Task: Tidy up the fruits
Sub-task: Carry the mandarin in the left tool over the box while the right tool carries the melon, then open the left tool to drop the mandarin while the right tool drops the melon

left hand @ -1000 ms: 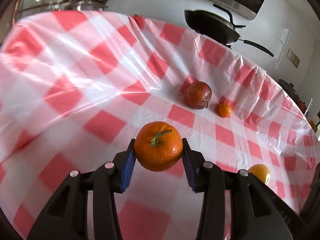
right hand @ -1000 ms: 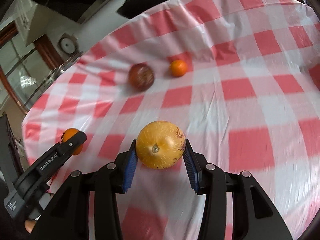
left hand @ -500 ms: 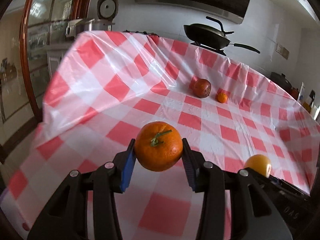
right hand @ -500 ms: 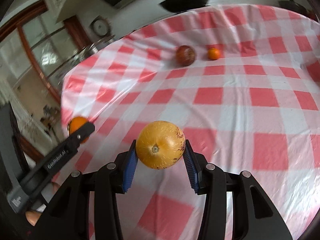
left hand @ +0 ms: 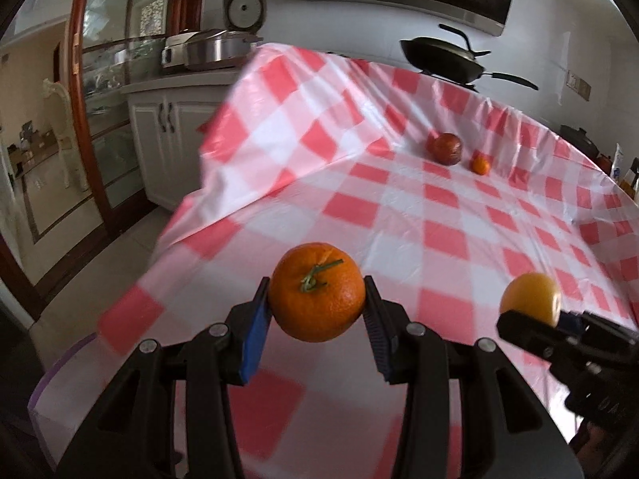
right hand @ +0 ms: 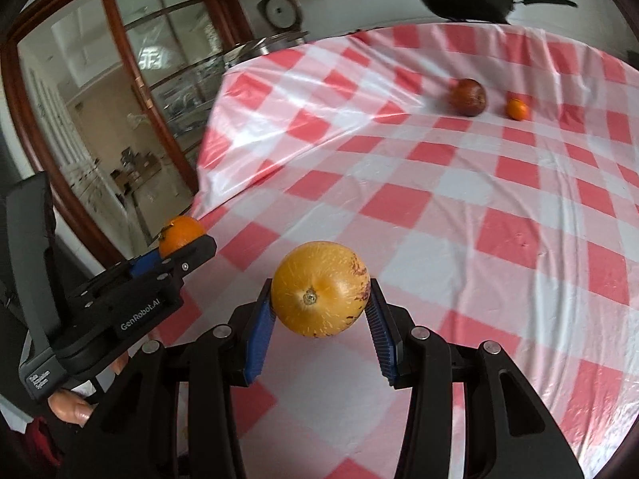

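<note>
My left gripper (left hand: 317,305) is shut on an orange (left hand: 317,291) with a green stem, held above the near left corner of the red-and-white checked table (left hand: 439,215). My right gripper (right hand: 319,303) is shut on a yellow speckled fruit (right hand: 319,287). Each wrist view shows the other gripper too: the yellow fruit (left hand: 529,297) at the right, the orange (right hand: 181,233) at the left. A dark red round fruit (left hand: 447,148) (right hand: 468,96) and a small orange (left hand: 480,165) (right hand: 517,109) lie side by side at the far side of the table.
The tablecloth's left edge (left hand: 207,199) drops to a tiled floor. White cabinets (left hand: 159,131) with a steel cooker (left hand: 211,50) stand beyond it, beside a wood-framed glass door (left hand: 100,92). A black wok (left hand: 443,58) sits behind the table. A person's hand (right hand: 74,409) shows at lower left.
Both grippers have drawn back toward the table's near left corner, each keeping its fruit. The far fruits look smaller and the cabinets and door have come into view.
</note>
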Tool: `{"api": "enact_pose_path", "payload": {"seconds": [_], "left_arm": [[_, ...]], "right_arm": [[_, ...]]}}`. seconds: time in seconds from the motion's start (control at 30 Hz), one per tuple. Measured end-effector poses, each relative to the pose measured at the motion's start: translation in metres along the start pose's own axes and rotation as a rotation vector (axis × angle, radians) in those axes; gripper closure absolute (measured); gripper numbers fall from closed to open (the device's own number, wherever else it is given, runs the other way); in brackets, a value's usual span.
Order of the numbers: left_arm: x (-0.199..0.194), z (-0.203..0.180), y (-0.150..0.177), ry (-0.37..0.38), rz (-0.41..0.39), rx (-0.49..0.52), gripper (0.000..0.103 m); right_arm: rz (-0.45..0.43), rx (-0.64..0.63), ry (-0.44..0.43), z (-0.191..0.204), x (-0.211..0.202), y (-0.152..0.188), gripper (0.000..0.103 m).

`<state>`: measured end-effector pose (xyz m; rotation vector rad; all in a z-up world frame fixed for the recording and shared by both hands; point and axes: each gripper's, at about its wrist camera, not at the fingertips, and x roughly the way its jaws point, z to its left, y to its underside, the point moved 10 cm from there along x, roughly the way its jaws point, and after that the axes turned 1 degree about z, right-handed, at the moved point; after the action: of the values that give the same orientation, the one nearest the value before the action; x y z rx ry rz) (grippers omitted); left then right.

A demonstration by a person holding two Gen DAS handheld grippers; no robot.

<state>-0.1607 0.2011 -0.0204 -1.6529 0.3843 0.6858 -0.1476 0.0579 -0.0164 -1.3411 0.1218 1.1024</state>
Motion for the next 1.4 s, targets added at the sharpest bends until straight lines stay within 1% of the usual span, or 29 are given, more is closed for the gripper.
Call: {"api": "enact_pose_path", "payload": {"seconds": [0.17,0.27,0.37,0.43,0.57,0.7,0.97,1.03,1.13,1.17,1.27,1.3,1.37,1.4], "left_arm": [[-0.009,0.032,0.013,-0.03,0.009,-0.024,0.059],[-0.016,0.054,0.022,-0.032,0.004,-0.063,0.059],[-0.023,0.07,0.029,-0.033,-0.006,-0.089,0.059],[-0.03,0.085,0.035,-0.046,-0.015,-0.107,0.059],[-0.041,0.11,0.046,-0.087,-0.027,-0.13,0.059],[-0.054,0.147,0.064,-0.127,-0.019,-0.202,0.059],[-0.057,0.206,0.101,-0.214,0.032,-0.283,0.059],[-0.05,0.218,0.115,-0.253,0.072,-0.283,0.058],[-0.038,0.233,0.134,-0.271,0.145,-0.306,0.058],[-0.033,0.237,0.142,-0.28,0.175,-0.314,0.058],[-0.017,0.255,0.17,-0.345,0.294,-0.335,0.058],[-0.012,0.259,0.179,-0.35,0.329,-0.35,0.058],[-0.003,0.267,0.194,-0.348,0.391,-0.387,0.058],[-0.001,0.27,0.2,-0.35,0.412,-0.398,0.058]], "right_arm": [[0.04,-0.072,-0.014,0.033,0.01,0.014,0.058],[0.06,-0.126,-0.027,0.053,0.015,0.024,0.058],[0.086,-0.202,-0.052,0.08,0.02,0.037,0.058],[0.099,-0.266,-0.071,0.1,0.022,0.047,0.058],[0.128,-0.39,-0.113,0.136,0.027,0.066,0.058],[0.169,-0.494,-0.15,0.167,0.035,0.087,0.058],[0.242,-0.7,-0.211,0.221,0.05,0.129,0.058],[0.273,-0.746,-0.236,0.233,0.057,0.143,0.058],[0.34,-0.801,-0.247,0.244,0.073,0.168,0.058],[0.374,-0.814,-0.245,0.246,0.082,0.177,0.058],[0.447,-0.825,-0.229,0.246,0.101,0.192,0.058],[0.48,-0.826,-0.216,0.245,0.111,0.199,0.058],[0.516,-0.826,-0.208,0.244,0.121,0.206,0.058],[0.549,-0.826,-0.206,0.243,0.128,0.213,0.058]]}}
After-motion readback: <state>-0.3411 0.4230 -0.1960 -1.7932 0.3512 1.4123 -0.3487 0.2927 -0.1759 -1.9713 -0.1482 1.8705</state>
